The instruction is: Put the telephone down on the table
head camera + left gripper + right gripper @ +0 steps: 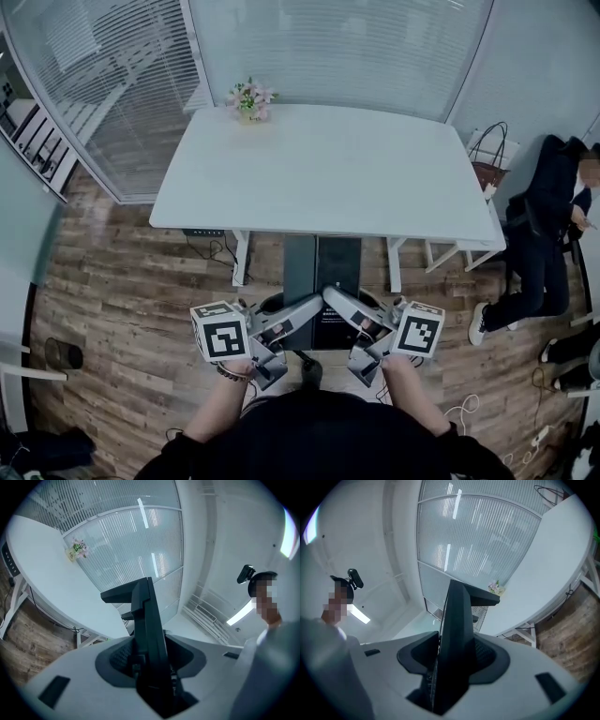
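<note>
Between the two grippers, short of the white table's (328, 178) near edge and over the wooden floor (122, 281): the telephone (322, 281), a flat black slab seen edge-on in both gripper views. The left gripper (305, 309) and right gripper (342, 307) each clamp one side of it. I judge this to be the carrying step. Next I must bring the telephone over the bare tabletop, lower it level, then loosen both grips together.
</note>
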The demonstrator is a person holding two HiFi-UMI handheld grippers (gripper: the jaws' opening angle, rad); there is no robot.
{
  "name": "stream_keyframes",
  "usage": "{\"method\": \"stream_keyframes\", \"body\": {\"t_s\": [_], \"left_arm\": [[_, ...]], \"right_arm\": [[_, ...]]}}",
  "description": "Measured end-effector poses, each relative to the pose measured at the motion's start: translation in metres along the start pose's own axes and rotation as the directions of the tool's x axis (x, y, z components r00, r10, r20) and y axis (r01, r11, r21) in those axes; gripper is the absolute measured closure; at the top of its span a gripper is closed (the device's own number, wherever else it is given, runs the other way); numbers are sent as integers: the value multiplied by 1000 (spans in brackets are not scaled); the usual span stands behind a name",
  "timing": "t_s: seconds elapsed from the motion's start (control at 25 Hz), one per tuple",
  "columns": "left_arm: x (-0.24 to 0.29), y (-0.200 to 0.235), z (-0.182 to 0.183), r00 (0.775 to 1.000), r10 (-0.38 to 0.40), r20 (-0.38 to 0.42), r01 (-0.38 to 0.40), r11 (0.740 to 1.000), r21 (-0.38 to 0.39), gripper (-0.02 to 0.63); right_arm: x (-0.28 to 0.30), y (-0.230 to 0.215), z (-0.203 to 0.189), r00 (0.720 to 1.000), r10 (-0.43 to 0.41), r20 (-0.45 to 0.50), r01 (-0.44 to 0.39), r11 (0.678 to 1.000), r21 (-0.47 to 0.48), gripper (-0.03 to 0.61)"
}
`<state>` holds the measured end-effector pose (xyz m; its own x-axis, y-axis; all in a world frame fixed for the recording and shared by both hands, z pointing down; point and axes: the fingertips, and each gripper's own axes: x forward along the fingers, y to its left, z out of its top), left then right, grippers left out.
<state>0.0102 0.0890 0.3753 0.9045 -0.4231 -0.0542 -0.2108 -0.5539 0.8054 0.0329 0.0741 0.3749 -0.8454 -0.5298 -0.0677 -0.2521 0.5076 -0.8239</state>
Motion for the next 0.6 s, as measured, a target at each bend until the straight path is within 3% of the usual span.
{"method": "stream_keyframes", "body": {"t_s": [0.6], "left_arm": [[20, 13, 23, 1000, 5, 8, -5, 1000, 9, 423]], "right_arm": [[11, -15, 27, 1000, 13, -10, -13, 1000, -2, 391]]}}
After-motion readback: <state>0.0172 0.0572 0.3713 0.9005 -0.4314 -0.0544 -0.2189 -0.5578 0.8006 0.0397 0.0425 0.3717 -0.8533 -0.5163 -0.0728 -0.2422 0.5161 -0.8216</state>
